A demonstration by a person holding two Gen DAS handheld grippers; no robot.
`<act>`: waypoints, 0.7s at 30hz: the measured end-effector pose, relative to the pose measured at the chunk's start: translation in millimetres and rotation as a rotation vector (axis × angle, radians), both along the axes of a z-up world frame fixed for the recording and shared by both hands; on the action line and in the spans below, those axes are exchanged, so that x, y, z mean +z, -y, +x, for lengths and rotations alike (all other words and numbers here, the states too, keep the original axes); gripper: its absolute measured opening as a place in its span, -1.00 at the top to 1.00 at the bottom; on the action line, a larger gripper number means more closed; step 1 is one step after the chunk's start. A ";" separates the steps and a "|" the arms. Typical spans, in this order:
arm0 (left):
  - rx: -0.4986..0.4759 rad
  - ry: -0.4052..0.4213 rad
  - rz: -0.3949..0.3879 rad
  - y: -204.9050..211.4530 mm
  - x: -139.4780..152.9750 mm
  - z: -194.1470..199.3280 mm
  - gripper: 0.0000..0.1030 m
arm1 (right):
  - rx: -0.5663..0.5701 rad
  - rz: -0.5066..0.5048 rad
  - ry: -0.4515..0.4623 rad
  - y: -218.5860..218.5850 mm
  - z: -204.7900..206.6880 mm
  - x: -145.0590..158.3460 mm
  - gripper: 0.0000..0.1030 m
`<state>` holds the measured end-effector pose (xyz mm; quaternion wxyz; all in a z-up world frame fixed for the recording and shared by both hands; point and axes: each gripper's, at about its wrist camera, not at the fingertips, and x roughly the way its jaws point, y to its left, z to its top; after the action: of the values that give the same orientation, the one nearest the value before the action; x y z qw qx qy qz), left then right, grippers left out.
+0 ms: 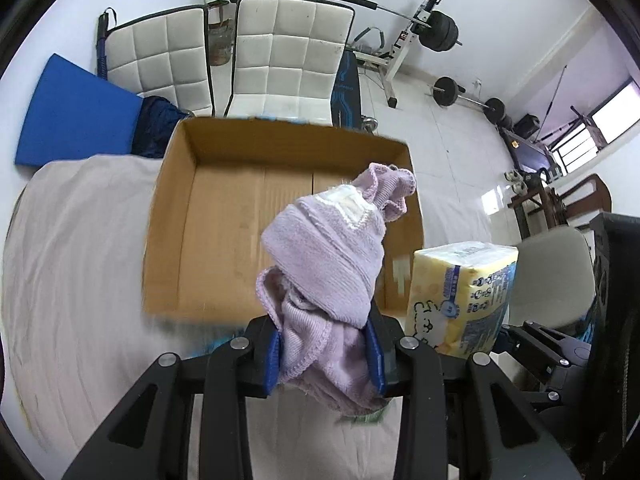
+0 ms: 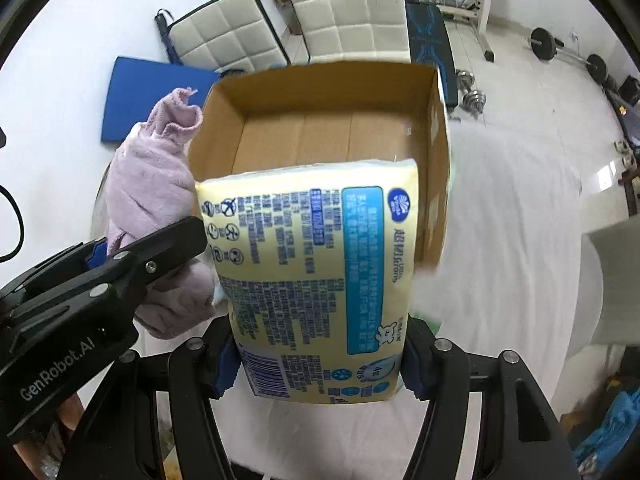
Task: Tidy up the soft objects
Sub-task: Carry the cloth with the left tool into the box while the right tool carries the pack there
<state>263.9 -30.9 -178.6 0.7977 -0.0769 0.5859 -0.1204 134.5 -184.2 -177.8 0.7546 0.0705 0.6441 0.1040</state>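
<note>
My left gripper (image 1: 326,354) is shut on a bunched lilac cloth (image 1: 328,256) and holds it up in front of an open cardboard box (image 1: 176,216) on the bed. The box looks empty inside. My right gripper (image 2: 316,364) is shut on a yellow tissue pack (image 2: 312,264) with blue print, held just before the box's (image 2: 436,152) near rim. The pack also shows in the left wrist view (image 1: 460,292), to the right of the cloth. The lilac cloth (image 2: 148,184) and the left gripper's fingers (image 2: 160,252) show at the left of the right wrist view.
The box sits on a pale sheet (image 1: 80,264). Behind it stand two white padded chairs (image 1: 288,52), a blue mat (image 1: 76,120), dark blue fabric (image 1: 154,128) and a weight bench with barbells (image 1: 420,28). A grey chair back (image 1: 552,276) is at the right.
</note>
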 end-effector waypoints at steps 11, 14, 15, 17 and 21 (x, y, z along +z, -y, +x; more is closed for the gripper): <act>-0.019 -0.219 -0.034 18.1 -107.8 123.8 0.38 | -0.045 -0.097 -0.149 4.4 156.5 -111.6 -0.29; -0.031 -0.292 -0.041 22.1 -141.0 143.7 0.38 | -0.042 -0.132 -0.187 1.0 176.0 -138.5 -0.29; -0.030 -0.309 -0.052 23.6 -146.9 147.7 0.38 | -0.051 -0.140 -0.200 -0.7 184.1 -147.8 -0.29; -0.020 -0.339 -0.057 23.8 -161.1 157.0 0.38 | -0.056 -0.153 -0.222 -1.7 191.5 -163.2 -0.29; -0.023 -0.378 -0.079 26.7 -173.7 166.1 0.36 | -0.065 -0.164 -0.242 -8.7 204.0 -173.6 -0.28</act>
<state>430.0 -57.6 -352.4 0.6684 -0.1229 0.7209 -0.1359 338.5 -175.5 -351.4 0.6777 0.0414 0.7340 0.0174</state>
